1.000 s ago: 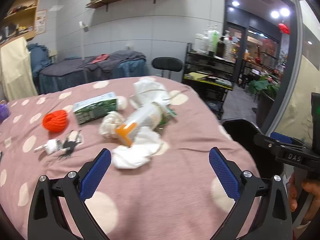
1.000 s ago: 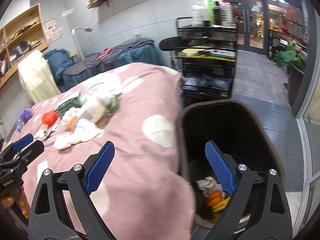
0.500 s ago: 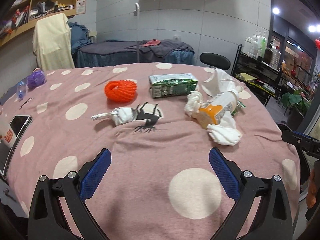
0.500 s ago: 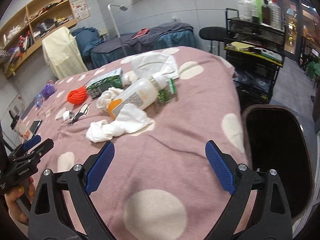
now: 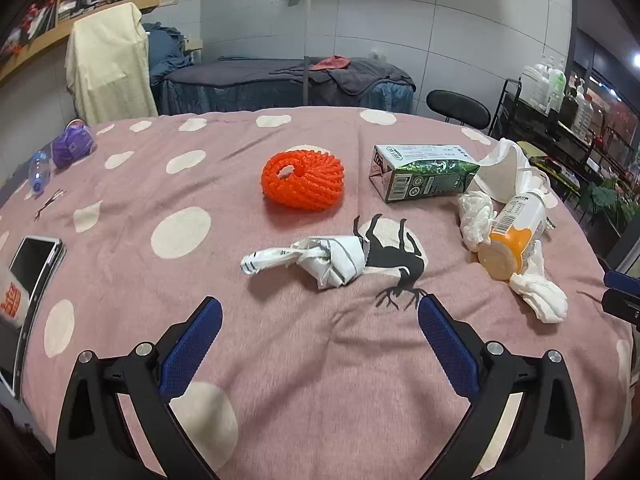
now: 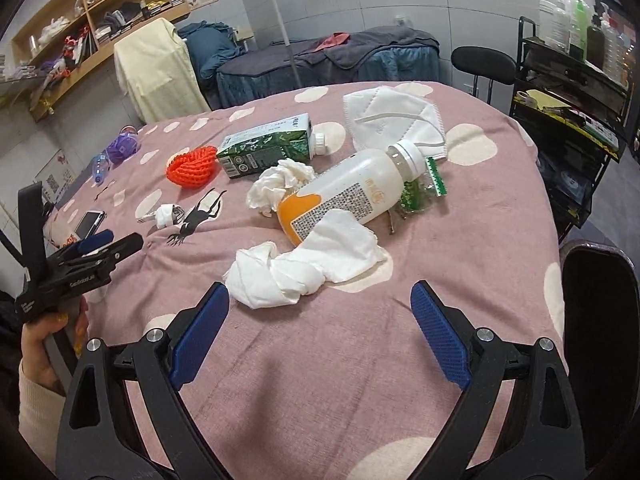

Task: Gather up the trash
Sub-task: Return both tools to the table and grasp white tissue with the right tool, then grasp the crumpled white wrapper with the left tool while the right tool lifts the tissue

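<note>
Both claws hang spread wide and empty over a pink spotted surface [image 5: 280, 360]: left claw [image 5: 316, 344] near a crumpled wrapper [image 5: 320, 258], right claw [image 6: 320, 320] before a white tissue wad [image 6: 288, 272] touching a toppled bottle [image 6: 348, 196]; grabbing tissue may roll the bottle or snag the cloth

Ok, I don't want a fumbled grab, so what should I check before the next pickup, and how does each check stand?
1. Left gripper open and empty: ok.
2. Right gripper open and empty: ok.
3. Crumpled white tissue wad just ahead of the right gripper, nothing on top of it: ok.
4. Twisted white printed wrapper ahead of the left gripper, lying apart from the orange knitted ring: ok.
5. White plastic bottle with orange base free to lift: not ok, its base rests on the flat white tissue.
6. Dark bin at the table's right edge has room: cannot tell.
</note>
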Available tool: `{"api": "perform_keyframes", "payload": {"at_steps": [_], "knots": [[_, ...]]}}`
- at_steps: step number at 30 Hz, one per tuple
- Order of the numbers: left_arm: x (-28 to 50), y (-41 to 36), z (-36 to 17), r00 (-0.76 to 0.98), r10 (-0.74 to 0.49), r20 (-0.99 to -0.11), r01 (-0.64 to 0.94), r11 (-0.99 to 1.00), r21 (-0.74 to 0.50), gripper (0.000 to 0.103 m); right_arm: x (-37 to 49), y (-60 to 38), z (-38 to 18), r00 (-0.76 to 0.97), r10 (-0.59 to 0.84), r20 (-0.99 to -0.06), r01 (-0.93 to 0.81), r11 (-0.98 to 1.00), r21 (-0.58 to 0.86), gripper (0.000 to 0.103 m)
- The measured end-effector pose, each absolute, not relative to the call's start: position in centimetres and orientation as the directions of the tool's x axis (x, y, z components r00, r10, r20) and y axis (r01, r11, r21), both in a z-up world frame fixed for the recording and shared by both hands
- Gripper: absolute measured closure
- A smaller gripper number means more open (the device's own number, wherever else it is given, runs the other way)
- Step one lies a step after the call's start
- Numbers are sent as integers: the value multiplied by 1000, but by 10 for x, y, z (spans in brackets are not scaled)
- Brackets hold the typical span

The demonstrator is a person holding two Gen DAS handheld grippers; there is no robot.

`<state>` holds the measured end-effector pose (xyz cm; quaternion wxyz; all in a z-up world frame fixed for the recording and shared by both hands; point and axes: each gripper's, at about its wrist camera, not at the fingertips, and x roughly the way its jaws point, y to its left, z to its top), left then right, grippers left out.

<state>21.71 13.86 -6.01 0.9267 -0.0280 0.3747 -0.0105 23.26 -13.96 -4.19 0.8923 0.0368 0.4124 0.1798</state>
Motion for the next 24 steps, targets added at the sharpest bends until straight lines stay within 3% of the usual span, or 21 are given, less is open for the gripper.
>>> {"api": "perform_keyframes", "payload": {"at_steps": [8, 11, 12, 13, 17, 18, 19, 24], "knots": [[258, 144, -79, 646, -128, -752, 53, 991, -123, 7, 251, -99, -48, 532, 353, -770, -370, 915, 165, 12], [264, 144, -80, 646, -122, -754, 50, 992, -117, 15, 259, -82, -57, 508, 318, -800, -389, 914, 116, 12], [266, 143, -81, 643, -128, -755, 56, 991, -120, 22, 262, -77, -61, 501, 306, -810, -395, 913, 101, 15], [269, 143, -81, 640, -133, -756, 59, 990, -124, 30, 265, -73, -65, 494, 299, -817, -399, 912, 93, 27], [273, 145, -84, 625, -157, -765, 40, 985, -170, 54, 279, -73, -77, 452, 308, -838, -377, 917, 133, 59], [274, 146, -84, 629, -157, -762, 35, 984, -174, 63, 280, -75, -77, 460, 303, -835, -368, 920, 131, 72], [274, 145, -84, 632, -155, -759, 32, 984, -174, 71, 279, -78, -76, 468, 304, -830, -362, 923, 134, 77], [266, 144, -76, 664, -159, -731, 22, 981, -193, 79, 270, -97, -62, 510, 351, -785, -353, 918, 181, 83]]}}
